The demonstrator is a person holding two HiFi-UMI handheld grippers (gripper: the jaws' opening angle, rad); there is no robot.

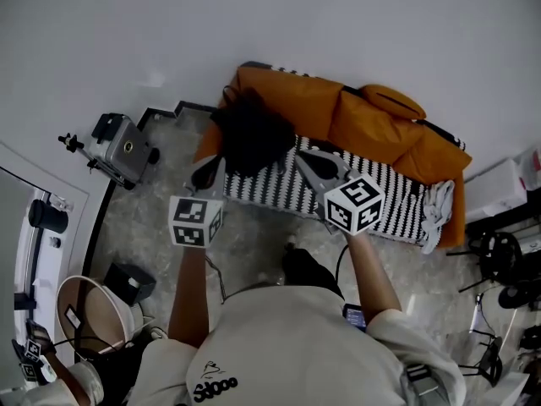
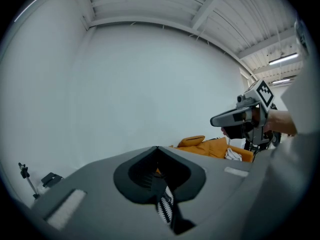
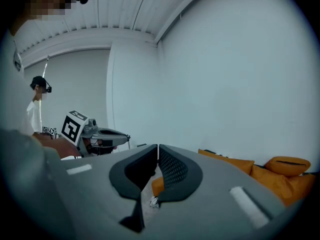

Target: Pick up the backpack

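On the sofa's [image 1: 372, 121] left end sits the backpack [image 1: 252, 134], on the striped seat cover [image 1: 393, 205] and against the orange back cushion. We're in the approach step, nothing gripped yet. Left gripper [image 1: 205, 172] hangs just short of the bag's lower left edge, and right gripper [image 1: 314, 164] is just off its right side over the stripes. Neither touches it as far as we can tell. Both sets of fingers [image 2: 135, 176] are pressed together with nothing between them: the left gripper view shows only stripes and orange past the tips, the right gripper view only orange cushion and floor. Next move, our read: spread one pair of fingers, find a top handle or strap, close on it, lift clear of the seat. Second gripper can steady the body. Backpack looks black, soft and slumped, with a ragged outline. We can't make out a handle or strap from the head view, so the grasp point is unknown. Risk: soft fabric bunches, or we pinch the seat cover along with it.
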